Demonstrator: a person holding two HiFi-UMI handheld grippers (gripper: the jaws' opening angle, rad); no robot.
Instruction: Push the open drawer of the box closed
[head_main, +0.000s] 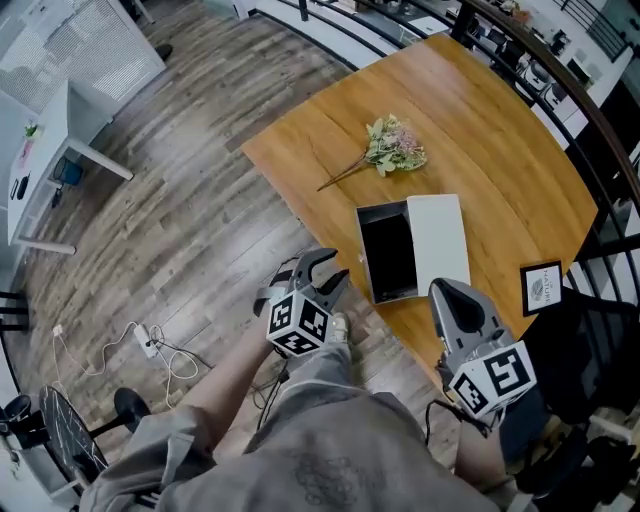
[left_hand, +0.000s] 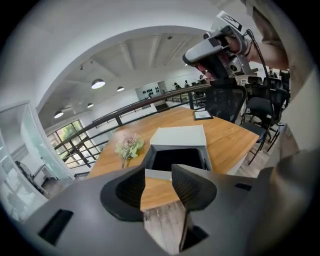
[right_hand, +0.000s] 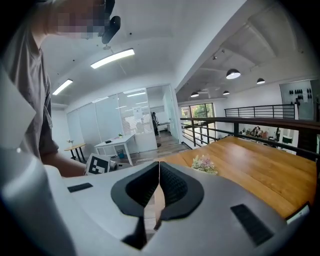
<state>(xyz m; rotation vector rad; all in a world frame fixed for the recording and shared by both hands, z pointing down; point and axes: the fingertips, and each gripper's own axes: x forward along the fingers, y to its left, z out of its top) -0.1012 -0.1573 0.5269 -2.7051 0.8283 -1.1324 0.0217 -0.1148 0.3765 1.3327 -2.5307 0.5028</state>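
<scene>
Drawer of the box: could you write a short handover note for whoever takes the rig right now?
Left gripper: open, empty, off the table edge, facing the drawer front.
Right gripper: shut, empty, near the white box, aimed past it.
Drawer: pulled out toward the left gripper, untouched.
Done: nothing yet.
Left: push the drawer fully in.

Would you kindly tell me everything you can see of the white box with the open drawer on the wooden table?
The white rectangular box lies flat on the wooden table, near the edge facing the person. It looks like smooth card or plastic, with a plain top. Its drawer, pale-walled and black inside, is slid out toward that edge and appears empty. Only the table touches it.
</scene>
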